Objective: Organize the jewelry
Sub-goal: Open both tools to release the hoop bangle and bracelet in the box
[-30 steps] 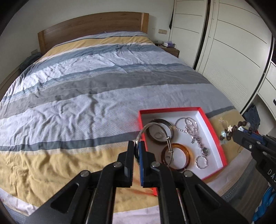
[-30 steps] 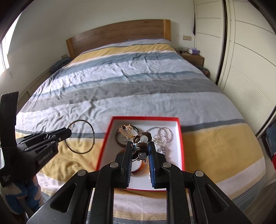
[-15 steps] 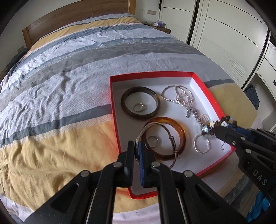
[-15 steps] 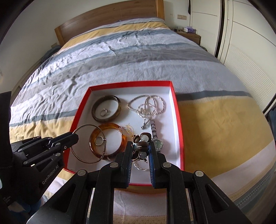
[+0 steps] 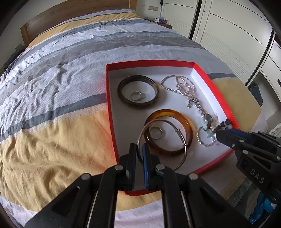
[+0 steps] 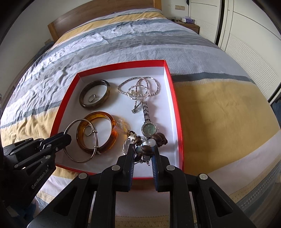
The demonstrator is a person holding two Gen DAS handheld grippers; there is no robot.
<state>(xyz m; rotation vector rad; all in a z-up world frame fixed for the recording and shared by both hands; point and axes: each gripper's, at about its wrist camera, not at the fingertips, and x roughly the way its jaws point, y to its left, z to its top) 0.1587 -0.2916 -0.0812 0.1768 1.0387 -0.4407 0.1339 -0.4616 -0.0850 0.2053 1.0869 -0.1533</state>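
Striped bedspread (image 5: 52,105) in grey, white and yellow, with a wooden headboard (image 5: 70,15) at the far end and white wardrobe doors (image 5: 237,35) along the right. Found a red tray (image 5: 109,105) with a white floor lying on the yellow band of the cover near the foot of the bed. Noted a dark bangle (image 5: 120,91) in its far left part with a small ring (image 5: 137,95) lying inside it, and a tangle of silver chains (image 5: 182,86) to the right of that. Noted a watch (image 6: 149,129) with a green face just nearer than the chains. Noted an amber bangle (image 5: 188,126) in the near left part, around a second ring (image 5: 157,132). Saw the left gripper (image 5: 139,150) over the tray's near left corner, jaws narrow and opening, a thin wire bangle (image 5: 159,120) between them with slack beside it, its loop lying across the amber bangle. Saw the right gripper (image 6: 143,147) low over the tray's near right part, jaws opening, with a beaded bracelet (image 6: 159,138) of brown, white and bluish beads bunched between the pads and touching both, some beads spilling out beside the watch.
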